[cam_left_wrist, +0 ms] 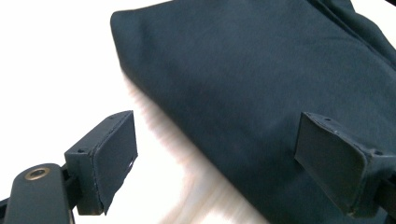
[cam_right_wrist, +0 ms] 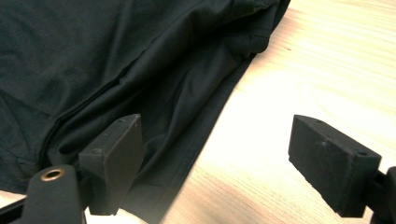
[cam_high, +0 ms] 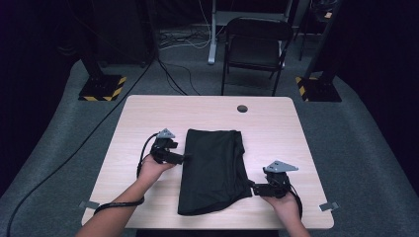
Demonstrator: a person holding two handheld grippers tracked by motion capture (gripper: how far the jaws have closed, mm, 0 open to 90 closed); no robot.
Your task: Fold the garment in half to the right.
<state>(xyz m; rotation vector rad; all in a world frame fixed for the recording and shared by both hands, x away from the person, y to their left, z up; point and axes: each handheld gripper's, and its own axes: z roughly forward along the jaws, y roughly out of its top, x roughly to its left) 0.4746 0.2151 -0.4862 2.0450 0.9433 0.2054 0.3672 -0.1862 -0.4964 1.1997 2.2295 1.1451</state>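
Folded black garment (cam_high: 212, 170) lay mid-table (cam_high: 148, 111), left gripper (cam_high: 184, 158) at its left edge, right gripper (cam_high: 250, 186) at its right edge, both spread wide, seemingly gripping nothing.

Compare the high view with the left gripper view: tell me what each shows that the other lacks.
High view alone: the whole light wooden table, a black folding chair behind it, grey carpet, both hands, and the right tool at the cloth's near right edge.
Left gripper view alone: the left tool up close, jaws apart.
Both: the folded black fabric garment.
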